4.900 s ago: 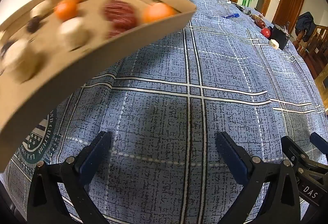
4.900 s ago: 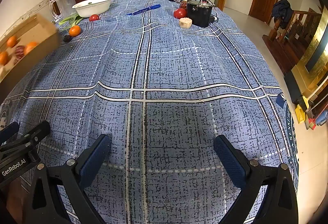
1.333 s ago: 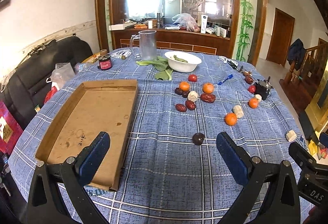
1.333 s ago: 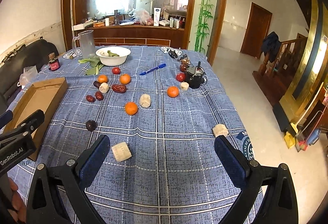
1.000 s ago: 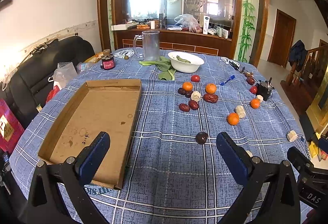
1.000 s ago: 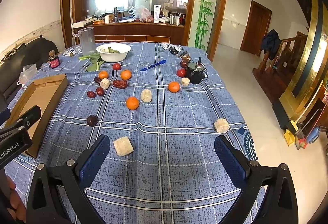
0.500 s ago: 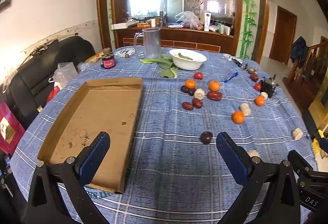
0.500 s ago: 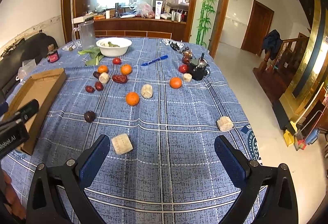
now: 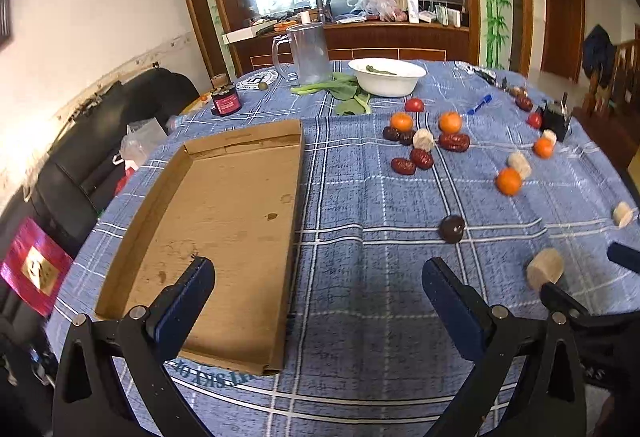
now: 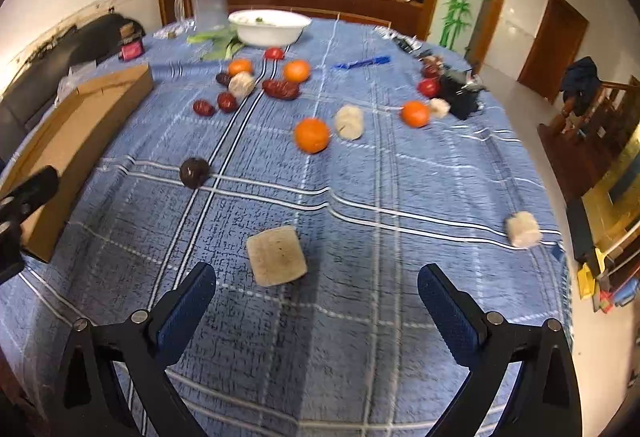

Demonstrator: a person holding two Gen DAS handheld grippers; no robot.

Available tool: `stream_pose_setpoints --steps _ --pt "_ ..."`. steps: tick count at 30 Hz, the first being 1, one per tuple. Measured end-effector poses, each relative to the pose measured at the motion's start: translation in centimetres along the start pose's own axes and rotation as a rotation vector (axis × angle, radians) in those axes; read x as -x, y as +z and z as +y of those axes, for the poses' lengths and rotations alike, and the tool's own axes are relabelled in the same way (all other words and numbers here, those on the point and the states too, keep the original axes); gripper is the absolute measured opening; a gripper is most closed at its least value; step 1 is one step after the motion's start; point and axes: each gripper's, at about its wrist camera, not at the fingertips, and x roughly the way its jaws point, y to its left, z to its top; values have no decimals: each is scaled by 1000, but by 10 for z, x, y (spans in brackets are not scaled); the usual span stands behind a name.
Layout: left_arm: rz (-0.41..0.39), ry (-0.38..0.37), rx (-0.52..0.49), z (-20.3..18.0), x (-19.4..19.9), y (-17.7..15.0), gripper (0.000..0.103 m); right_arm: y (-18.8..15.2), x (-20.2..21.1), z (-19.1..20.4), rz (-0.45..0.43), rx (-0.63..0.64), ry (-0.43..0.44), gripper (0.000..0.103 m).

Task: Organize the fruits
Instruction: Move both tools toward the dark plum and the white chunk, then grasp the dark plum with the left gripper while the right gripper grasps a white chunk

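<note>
Hovering spread apart, both tongs (image 9: 318, 303) (image 10: 316, 303) grip nothing; the shallow brown cardboard tray (image 9: 224, 213) sits empty, small orange fruits (image 10: 311, 135) unsorted.

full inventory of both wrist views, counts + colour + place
cardboard tray: 1, brown, nothing in it, left side of table
oranges: 4, orange, spread mid-table
red dates: several, dark red, clustered behind the centre
dark round fruit: 1, near-black, alone near tray
pale chunks: 6, beige, scattered; one just ahead of the right gripper
tomatoes: 2, red, by bowl and by black object
bowl: 1, white, far end
pitcher: 1, clear, beside bowl
greens: green, in front of bowl
pen: 1, blue, far right
jar: 1, dark with a red label, far left
tablecloth: blue plaid
left gripper: open
right gripper: open
</note>
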Motion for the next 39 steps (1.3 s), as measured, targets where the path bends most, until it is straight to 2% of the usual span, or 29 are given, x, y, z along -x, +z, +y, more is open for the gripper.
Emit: stream_pose_setpoints --steps 3,4,5,6,8,9,13,18,23,26,28,32,36,39 --pt "-4 13 -25 -2 1 0 103 2 -16 3 37 9 21 88" --pt "-4 13 -33 -4 1 1 103 3 -20 3 52 10 42 77" --pt "-2 11 -37 -5 0 1 103 3 -25 5 66 13 60 60" --pt "2 9 -43 -6 -1 2 103 3 -29 6 80 22 80 50" --pt "13 2 -58 -12 -5 5 103 4 -29 6 63 28 107 37" --pt "18 -3 -65 -14 -6 6 103 4 -29 7 58 33 117 34" --pt "68 -77 -92 -32 -22 18 103 3 -21 -9 46 -15 167 34" --pt "119 -139 -140 -61 -49 35 103 1 -2 -29 25 -58 186 34" --pt "183 -191 -158 -89 -79 43 103 -4 14 -39 -18 -22 140 34" --pt "233 -193 -158 -97 -96 41 95 -6 14 -42 -23 0 129 34" --pt "263 -195 -154 -99 -103 38 84 -9 12 -47 -10 -4 139 34" --pt "273 -212 -122 -97 -112 35 78 -12 9 -61 7 -49 218 34" --pt "309 -259 -58 -89 -114 32 74 -13 7 -59 28 -57 269 43" --pt "296 -265 -72 -88 -111 28 74 -17 8 -50 40 -31 310 52"
